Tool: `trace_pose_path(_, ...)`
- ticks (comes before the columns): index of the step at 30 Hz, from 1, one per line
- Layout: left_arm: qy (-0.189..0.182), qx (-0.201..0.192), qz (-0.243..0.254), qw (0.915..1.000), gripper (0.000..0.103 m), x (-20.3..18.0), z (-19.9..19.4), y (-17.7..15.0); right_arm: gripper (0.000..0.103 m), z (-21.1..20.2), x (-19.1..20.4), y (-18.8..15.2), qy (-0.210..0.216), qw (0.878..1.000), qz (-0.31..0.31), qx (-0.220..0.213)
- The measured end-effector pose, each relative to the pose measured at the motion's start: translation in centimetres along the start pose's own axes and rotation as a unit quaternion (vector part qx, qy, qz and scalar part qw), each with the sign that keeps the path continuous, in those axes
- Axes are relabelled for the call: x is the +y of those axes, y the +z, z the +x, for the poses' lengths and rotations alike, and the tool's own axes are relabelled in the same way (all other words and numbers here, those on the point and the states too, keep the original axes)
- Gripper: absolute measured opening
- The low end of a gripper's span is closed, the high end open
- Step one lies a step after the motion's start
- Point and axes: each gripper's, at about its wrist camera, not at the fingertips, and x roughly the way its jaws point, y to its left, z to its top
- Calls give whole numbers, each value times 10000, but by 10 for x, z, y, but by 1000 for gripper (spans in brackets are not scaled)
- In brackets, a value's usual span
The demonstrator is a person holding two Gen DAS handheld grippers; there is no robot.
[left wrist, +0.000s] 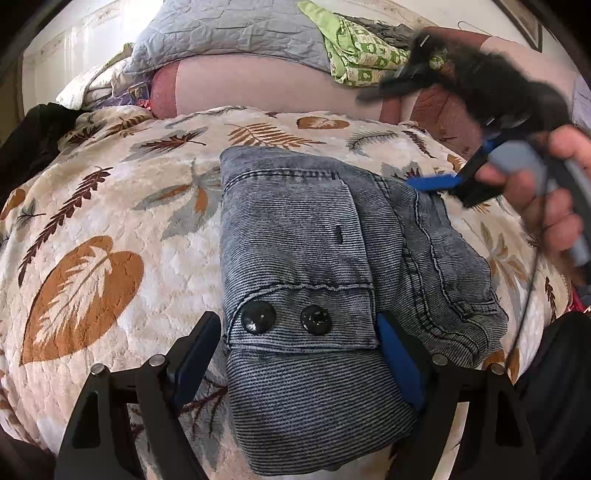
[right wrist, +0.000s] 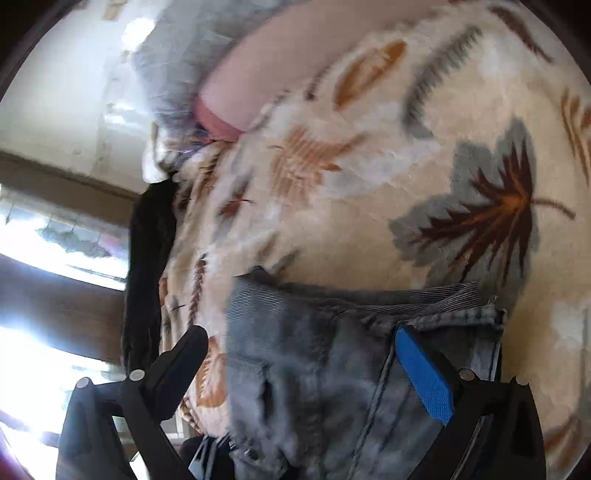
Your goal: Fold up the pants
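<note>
Right up close, the left hand-held gripper point(left wrist: 299, 354) stands wide over the near end of the pants point(left wrist: 332, 266), one finger on each side of the buttoned flap, and the pads do not look to be pressing the cloth. The pants are a grey ribbed denim, folded into a thick, compact bundle that lies on the leaf-patterned blanket point(left wrist: 110, 229) covering the bed. I'd judge them fairly heavy and limp rather than stiff: layers would sag and slide apart if lifted by one corner, so a hold on the doubled edge, or on the seamed side where the cloth is thickest, seems soundest. The two dark buttons point(left wrist: 284, 317) are hard spots best kept out of the pads.

Further off, at the far right side of the bundle, the right hand-held gripper point(right wrist: 299, 354) hangs above the cloth, jaws also spread and nothing caught between them; its own view is blurred.

Beyond the blanket lie a pink sheet point(left wrist: 258, 85), a grey quilted pillow point(left wrist: 229, 33) and a green patterned cloth point(left wrist: 354, 51) by the pale wall.
</note>
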Motion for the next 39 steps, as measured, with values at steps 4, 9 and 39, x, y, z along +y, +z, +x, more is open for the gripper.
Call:
trace_pose_path(4, -31, 20, 6, 10000, 86, -1, 1, 1, 103, -6, -3, -9, -102, 9993, -317, -145)
trace_pose_path(9, -11, -3, 86, 10000, 86, -5, 2, 0, 102, 13, -40, -14, -454, 9989, 32, 115)
trace_pose_path(39, -8, -679, -320, 9972, 88, 11, -30, 4, 103, -24, -25, -96, 30, 9994, 169, 287)
